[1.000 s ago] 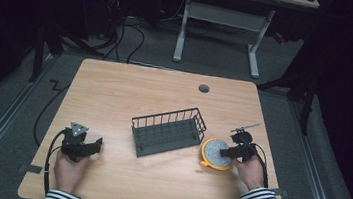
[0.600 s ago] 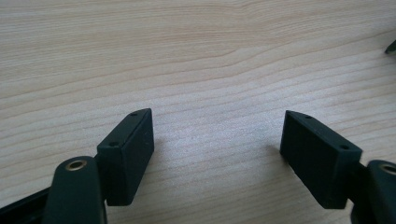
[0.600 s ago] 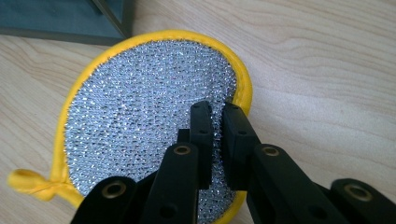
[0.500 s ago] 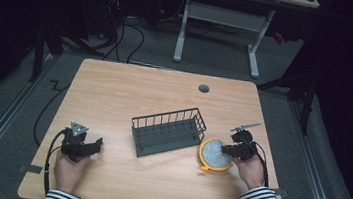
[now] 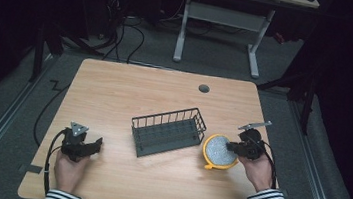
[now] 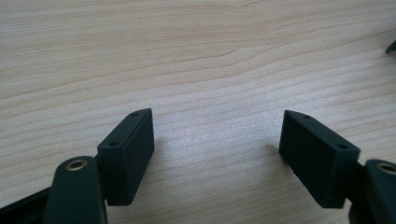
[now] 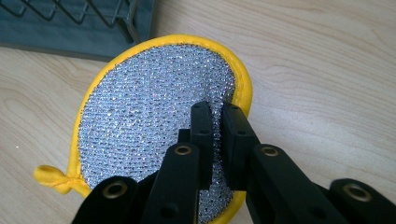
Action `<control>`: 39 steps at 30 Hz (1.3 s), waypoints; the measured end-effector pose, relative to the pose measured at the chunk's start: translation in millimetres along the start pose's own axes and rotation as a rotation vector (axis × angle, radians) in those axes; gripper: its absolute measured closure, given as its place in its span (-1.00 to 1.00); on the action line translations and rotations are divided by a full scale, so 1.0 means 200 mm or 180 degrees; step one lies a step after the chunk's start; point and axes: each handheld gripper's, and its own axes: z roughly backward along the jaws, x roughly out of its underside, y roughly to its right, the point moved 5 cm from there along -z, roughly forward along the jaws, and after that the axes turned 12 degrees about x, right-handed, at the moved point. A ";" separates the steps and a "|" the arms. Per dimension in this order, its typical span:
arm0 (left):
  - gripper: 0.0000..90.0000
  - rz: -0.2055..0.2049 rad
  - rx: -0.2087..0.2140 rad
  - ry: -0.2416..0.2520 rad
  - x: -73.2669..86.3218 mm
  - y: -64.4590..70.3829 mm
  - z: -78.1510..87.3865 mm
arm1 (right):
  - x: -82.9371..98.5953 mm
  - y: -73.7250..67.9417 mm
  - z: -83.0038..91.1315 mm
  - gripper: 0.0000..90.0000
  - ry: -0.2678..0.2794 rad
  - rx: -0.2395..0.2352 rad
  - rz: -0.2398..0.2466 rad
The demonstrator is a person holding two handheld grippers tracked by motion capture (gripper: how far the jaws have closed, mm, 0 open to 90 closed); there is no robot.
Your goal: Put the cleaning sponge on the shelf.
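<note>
A round silver scouring pad with a yellow rim lies at the right of the wooden table, just right of a dark wire basket. My right gripper is shut on a pinched fold of the pad near its right edge. A small yellow loop sticks out from the pad's rim. My left gripper rests low on the bare wood at the front left, jaws wide apart with nothing between them.
The table has a grey cable grommet near its far edge. A corner of the basket sits just beyond the pad. Behind the table stand white desk legs and loose cables on a dark floor.
</note>
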 end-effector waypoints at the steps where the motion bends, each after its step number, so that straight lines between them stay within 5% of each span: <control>1: -0.40 0.0001 0.0000 0.0000 0.00 0.00 0.00 | 0.00 0.00 0.01 0.89 0.0003 0.0012 0.0001; 19: -0.40 -0.0001 -0.0003 0.0000 0.00 0.00 0.00 | -0.19 0.04 0.24 0.89 0.0368 -0.0035 0.0040; 30: -0.40 0.0000 -0.0002 0.0002 0.00 0.00 0.00 | -0.41 -0.04 0.32 0.89 0.0582 -0.0038 0.0216; 39: -0.41 -0.0002 -0.0004 0.0000 0.00 0.00 0.00 | -0.60 -0.14 0.27 0.89 0.0673 -0.0055 0.0316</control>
